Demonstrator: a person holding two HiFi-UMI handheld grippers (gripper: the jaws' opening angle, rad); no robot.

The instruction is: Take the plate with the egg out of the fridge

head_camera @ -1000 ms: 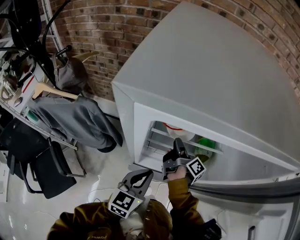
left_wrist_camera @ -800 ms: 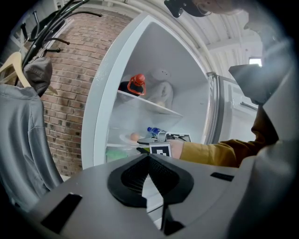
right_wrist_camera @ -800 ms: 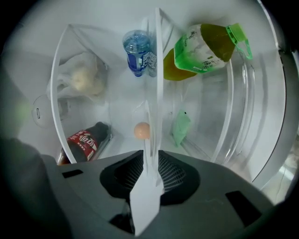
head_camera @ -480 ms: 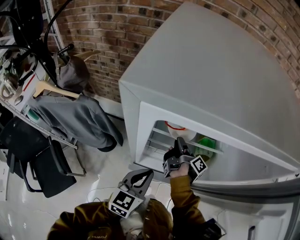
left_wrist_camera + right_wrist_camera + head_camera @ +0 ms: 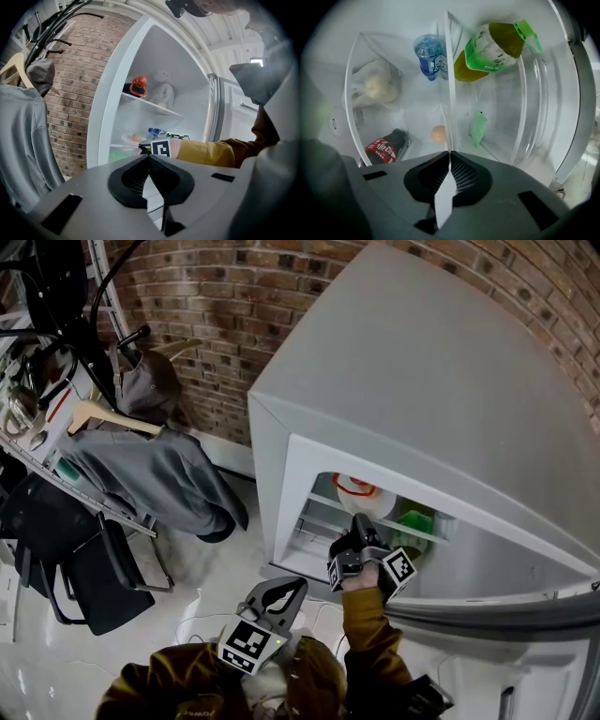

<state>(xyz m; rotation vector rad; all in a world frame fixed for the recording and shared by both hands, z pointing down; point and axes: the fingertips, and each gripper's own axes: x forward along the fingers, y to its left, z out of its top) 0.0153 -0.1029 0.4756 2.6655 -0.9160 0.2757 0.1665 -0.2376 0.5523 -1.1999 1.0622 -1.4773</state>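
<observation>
right gripper (image 5: 450,164) closed, empty, near egg (image 5: 438,133) | left gripper (image 5: 150,157) closed, empty

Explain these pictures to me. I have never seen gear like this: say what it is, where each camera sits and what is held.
There is no robot. A person holds a two-jaw gripper in each hand; the marker cubes are part of them. The head view comes from a camera on the person's head, looking down at the open fridge, with the left gripper outside it and the right gripper in its opening. The other pictures come from cameras riding on the grippers. The left gripper view looks in from outside and shows the plate with the egg. The right gripper view, turned on its side, sees the egg ahead, plus a cola bottle, a blue bottle and a green-capped bottle. Both pairs of jaws are together and hold nothing.
</observation>
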